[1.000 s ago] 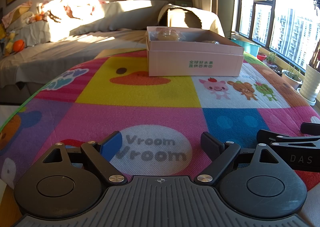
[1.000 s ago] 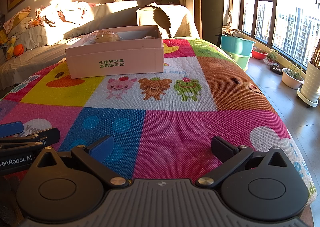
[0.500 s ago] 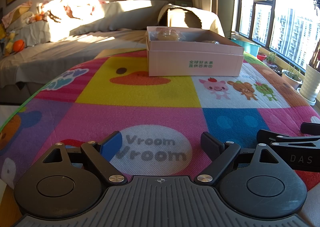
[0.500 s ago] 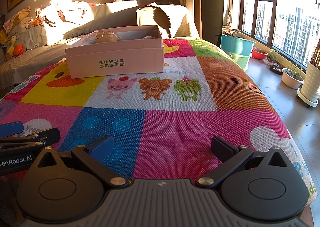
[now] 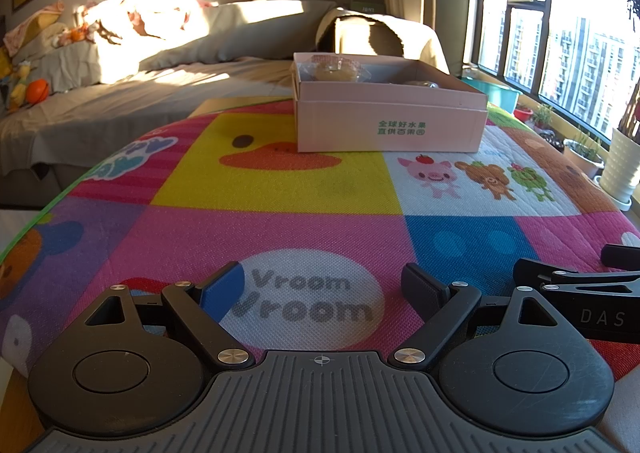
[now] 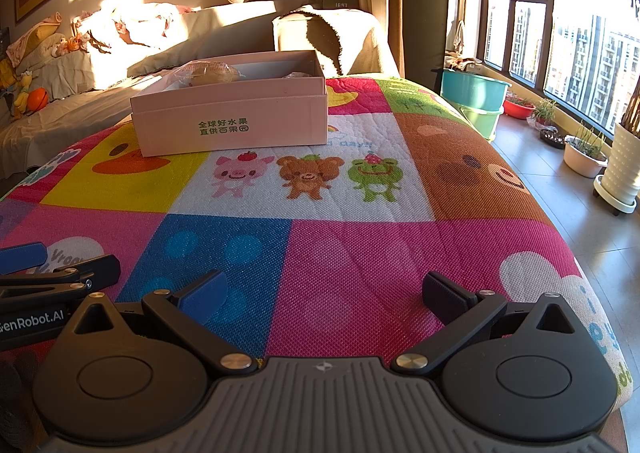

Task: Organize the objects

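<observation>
A pink cardboard box (image 5: 390,125) with green print stands at the far side of the colourful cartoon mat (image 5: 280,189); it also shows in the right wrist view (image 6: 232,125). Inside lie wrapped round pastries (image 5: 335,69), seen from the right as a bagged bun (image 6: 210,73). My left gripper (image 5: 324,285) is open and empty, low over the mat's near edge, far from the box. My right gripper (image 6: 324,291) is open and empty beside it, to its right.
A sofa (image 5: 160,65) with cushions and toys stands behind the mat. Windows, green tubs (image 6: 476,93) and potted plants (image 6: 586,149) line the floor on the right. The mat's right edge (image 6: 568,253) drops to the tiled floor.
</observation>
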